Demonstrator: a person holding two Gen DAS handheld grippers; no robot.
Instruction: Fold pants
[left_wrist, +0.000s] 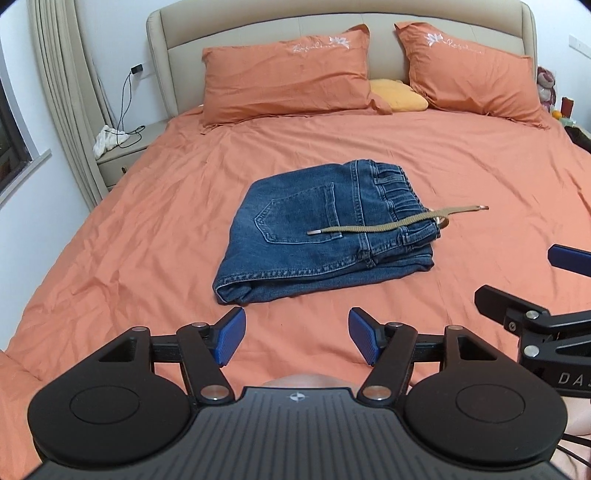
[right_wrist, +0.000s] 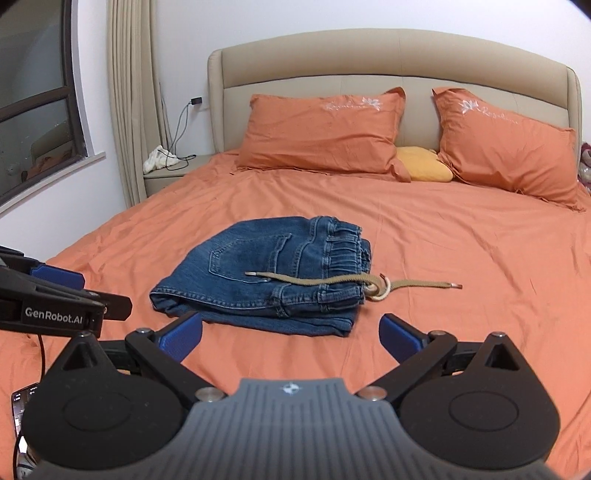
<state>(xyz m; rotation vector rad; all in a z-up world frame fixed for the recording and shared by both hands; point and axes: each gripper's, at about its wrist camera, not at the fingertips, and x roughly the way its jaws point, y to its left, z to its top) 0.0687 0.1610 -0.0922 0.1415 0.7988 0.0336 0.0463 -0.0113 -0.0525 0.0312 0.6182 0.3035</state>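
Blue denim pants (left_wrist: 317, 229) (right_wrist: 266, 277) lie folded into a compact stack in the middle of the orange bed sheet (left_wrist: 147, 229) (right_wrist: 461, 332), back pocket up. A tan drawstring (left_wrist: 391, 221) (right_wrist: 325, 281) trails across the waistband and onto the sheet. My left gripper (left_wrist: 297, 334) hovers just short of the stack's near edge, jaws wide apart with nothing between them. My right gripper (right_wrist: 291, 334) also stands open and empty, close to the stack's near edge. In each wrist view the other gripper shows at the side.
Two orange pillows (left_wrist: 288, 74) (right_wrist: 325, 133) and a small yellow cushion (left_wrist: 399, 96) rest against the beige headboard (right_wrist: 369, 59). A nightstand (left_wrist: 122, 155) with a white cloth and charger cable stands left of the bed, by a curtain and a window (right_wrist: 33, 92).
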